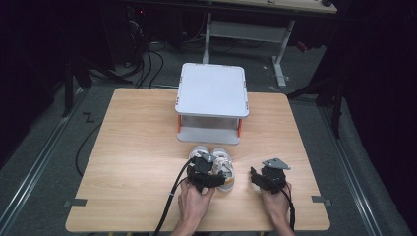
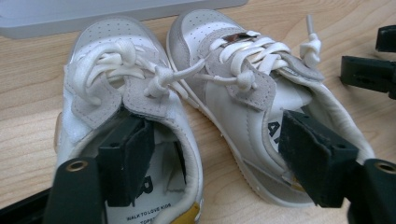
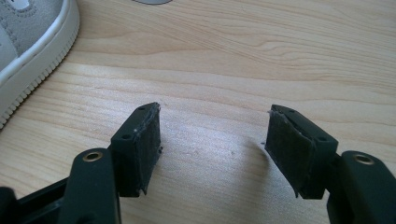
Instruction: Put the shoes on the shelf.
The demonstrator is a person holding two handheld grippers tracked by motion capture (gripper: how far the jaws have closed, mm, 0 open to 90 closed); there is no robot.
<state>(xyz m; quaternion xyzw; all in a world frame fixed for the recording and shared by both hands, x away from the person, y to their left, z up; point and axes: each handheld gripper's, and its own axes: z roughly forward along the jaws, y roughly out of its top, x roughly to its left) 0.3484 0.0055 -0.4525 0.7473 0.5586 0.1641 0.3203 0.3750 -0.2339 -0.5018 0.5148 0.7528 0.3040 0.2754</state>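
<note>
Two small white shoes [image 2: 187, 107] sit side by side on the wooden worktop [image 1: 133, 142], just in front of a grey two-tier stand [image 1: 212, 101] at the worktop's far edge. Over their heel ends sits the left tool [image 2: 212, 156], jaws spread: one jaw is inside the left shoe's opening, the other inside the right shoe's, with the shoes' adjoining sides between them, not yet squeezed. To the right of the shoes, the right tool [image 3: 212, 149] rests released, nothing between its jaws.

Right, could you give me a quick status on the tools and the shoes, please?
Left tool straddling both shoes: one jaw inside each, not gripping. Right tool open over bare table. Shoes side by side before the shelf. Nothing in the way.
</note>
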